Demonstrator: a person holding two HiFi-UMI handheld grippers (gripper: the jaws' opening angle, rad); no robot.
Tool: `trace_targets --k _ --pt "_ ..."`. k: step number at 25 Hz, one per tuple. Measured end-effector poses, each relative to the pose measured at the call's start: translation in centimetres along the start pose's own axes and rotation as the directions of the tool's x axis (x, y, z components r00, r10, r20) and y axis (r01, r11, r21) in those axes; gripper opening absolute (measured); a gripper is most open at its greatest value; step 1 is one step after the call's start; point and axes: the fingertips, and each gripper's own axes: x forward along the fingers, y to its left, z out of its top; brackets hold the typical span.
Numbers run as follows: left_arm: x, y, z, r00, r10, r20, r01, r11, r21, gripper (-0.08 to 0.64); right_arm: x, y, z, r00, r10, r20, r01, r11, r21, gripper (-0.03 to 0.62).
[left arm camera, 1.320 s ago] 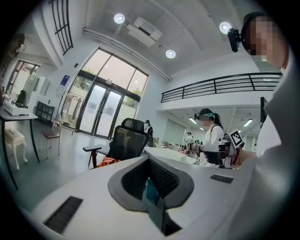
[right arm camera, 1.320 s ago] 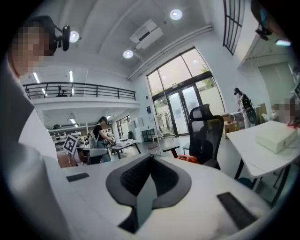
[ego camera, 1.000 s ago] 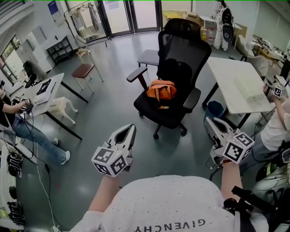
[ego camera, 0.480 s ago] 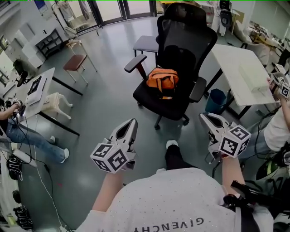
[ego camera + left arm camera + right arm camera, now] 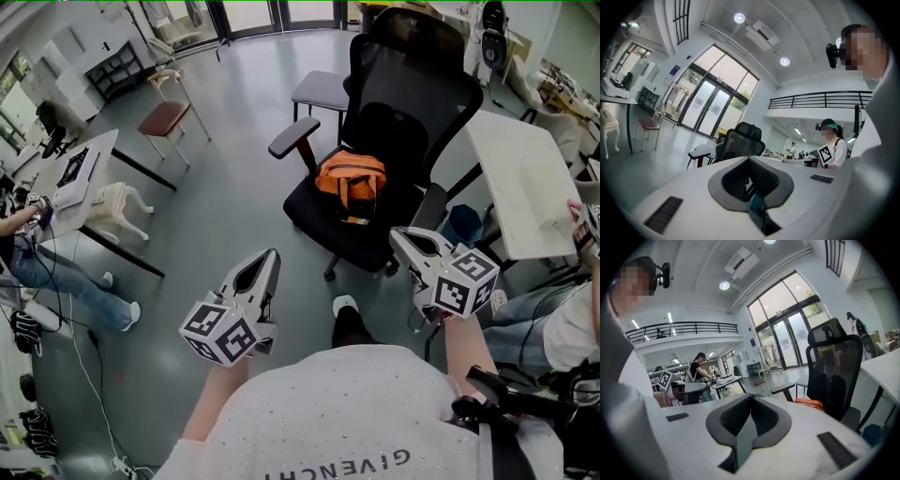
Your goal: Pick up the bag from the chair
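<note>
The orange bag [image 5: 350, 180] lies on the seat of a black mesh office chair [image 5: 409, 94] in the middle of the head view. My left gripper [image 5: 266, 260] is held low and left of the chair, well short of it, shut and empty. My right gripper [image 5: 401, 238] is shut and empty too, its tip close to the seat's front right edge, below and to the right of the bag. In the right gripper view a strip of the bag [image 5: 810, 403] shows beyond the shut gripper [image 5: 751, 397], below the chair back [image 5: 834, 369]. The left gripper view shows the chair [image 5: 740, 140] beyond the gripper [image 5: 750, 159].
A white table [image 5: 525, 178] stands right of the chair with a blue bin [image 5: 464, 223] under it. A grey stool [image 5: 322, 89] and a brown-seated chair [image 5: 164, 117] stand behind. A desk [image 5: 80, 173] with a seated person [image 5: 28, 253] is at left; another person [image 5: 572, 309] sits at right.
I have stepped closer to the chair, a foot now forward on the floor. The right gripper has moved left toward the seat; the left gripper has stayed in about the same place.
</note>
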Motion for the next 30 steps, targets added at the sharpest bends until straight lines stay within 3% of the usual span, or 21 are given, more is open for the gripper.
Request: trace_targets --k 5,11,17,21,26,30 --pt "5.0 2.4 1.7 1.0 0.022 0.013 -0.021 1.0 -0.007 0.002 4.8 -4.5 1.8 0.999 0.028 -0.036 -0.028 0.999 -0.017 0.003" --pt "12.2 5.5 2.0 0.999 0.037 -0.028 -0.038 0.999 -0.031 0.002 10.3 -11.0 2.6 0.997 0.044 -0.066 -0.043 0.999 0.03 0.003" --pt "19.1 7.7 0.8 0.996 0.03 -0.088 -0.034 0.998 -0.048 0.002 14.9 -16.6 0.2 0.988 0.066 -0.138 -0.05 0.992 0.116 0.003" --pt "22.1 9.2 0.1 0.995 0.018 -0.093 -0.028 0.994 -0.104 0.002 17.9 -19.4 -1.9 0.989 0.057 -0.136 -0.03 0.98 0.195 0.003" --pt "24.2 12.9 -2.9 0.979 0.086 -0.187 -0.109 0.987 -0.118 0.002 20.8 -21.3 -6.2 0.993 0.067 -0.094 -0.026 0.924 0.382 0.003" --pt "25.1 14.8 -4.6 0.955 0.108 -0.278 -0.148 0.98 -0.129 0.002 22.7 -22.9 -9.8 0.995 0.051 -0.092 0.007 0.839 0.544 0.003"
